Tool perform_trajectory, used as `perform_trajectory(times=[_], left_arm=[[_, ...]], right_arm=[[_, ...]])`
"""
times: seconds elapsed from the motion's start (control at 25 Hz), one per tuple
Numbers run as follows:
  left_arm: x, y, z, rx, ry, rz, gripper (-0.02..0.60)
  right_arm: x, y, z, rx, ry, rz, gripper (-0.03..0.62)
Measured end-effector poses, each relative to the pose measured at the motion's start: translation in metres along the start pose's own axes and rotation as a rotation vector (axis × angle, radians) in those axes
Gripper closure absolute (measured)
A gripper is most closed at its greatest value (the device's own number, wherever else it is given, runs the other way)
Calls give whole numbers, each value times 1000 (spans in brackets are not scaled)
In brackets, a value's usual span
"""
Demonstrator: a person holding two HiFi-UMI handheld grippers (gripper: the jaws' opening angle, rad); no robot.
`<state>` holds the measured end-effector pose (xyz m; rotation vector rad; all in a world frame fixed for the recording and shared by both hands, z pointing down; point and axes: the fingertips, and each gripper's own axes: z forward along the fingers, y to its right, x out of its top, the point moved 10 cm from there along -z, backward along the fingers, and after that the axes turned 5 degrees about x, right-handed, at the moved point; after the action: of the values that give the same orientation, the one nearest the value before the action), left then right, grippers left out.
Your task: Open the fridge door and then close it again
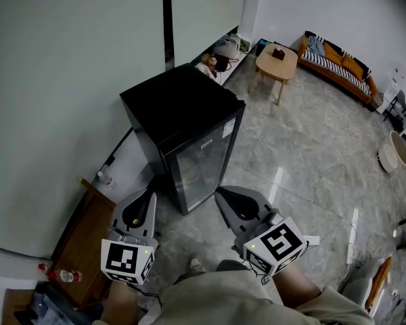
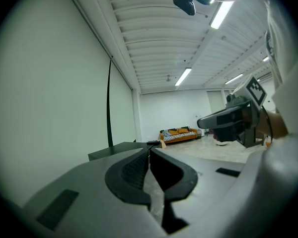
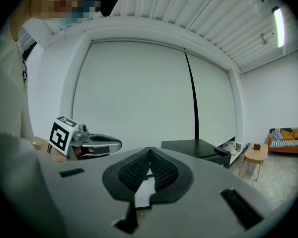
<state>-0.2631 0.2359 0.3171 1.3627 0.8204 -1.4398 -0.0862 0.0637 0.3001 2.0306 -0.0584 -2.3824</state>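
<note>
A small black fridge [image 1: 183, 124] with a glass door [image 1: 204, 161] stands against the pale wall, its door closed. My left gripper [image 1: 149, 193] hovers just in front of the fridge's lower left corner, jaws shut and empty. My right gripper [image 1: 220, 193] floats in front of the door's lower right, also shut with nothing in it. In the left gripper view the fridge top [image 2: 120, 148] lies beyond the closed jaws [image 2: 149, 150]. In the right gripper view the fridge [image 3: 198, 147] sits right of the closed jaws [image 3: 149, 149]. Neither gripper touches the fridge.
A wooden cabinet [image 1: 88, 242] with bottles stands left of the fridge. A low wooden table [image 1: 277, 63] and an orange sofa [image 1: 335, 63] are farther back. A round tub [image 1: 394, 151] sits at the right. Marble floor [image 1: 304, 161] stretches right of the fridge.
</note>
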Motion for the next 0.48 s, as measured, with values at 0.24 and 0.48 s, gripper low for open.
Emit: perform_trajectory(times=[0.24,0.48], left_arm=[[-4,-17,21,6,-3,-62,571],[-6,-23,48,-23,-24,-64,550]], right_arm=[[-5,17,18,1,-37,17,597],[-8,34,29,14,-71,25,597]])
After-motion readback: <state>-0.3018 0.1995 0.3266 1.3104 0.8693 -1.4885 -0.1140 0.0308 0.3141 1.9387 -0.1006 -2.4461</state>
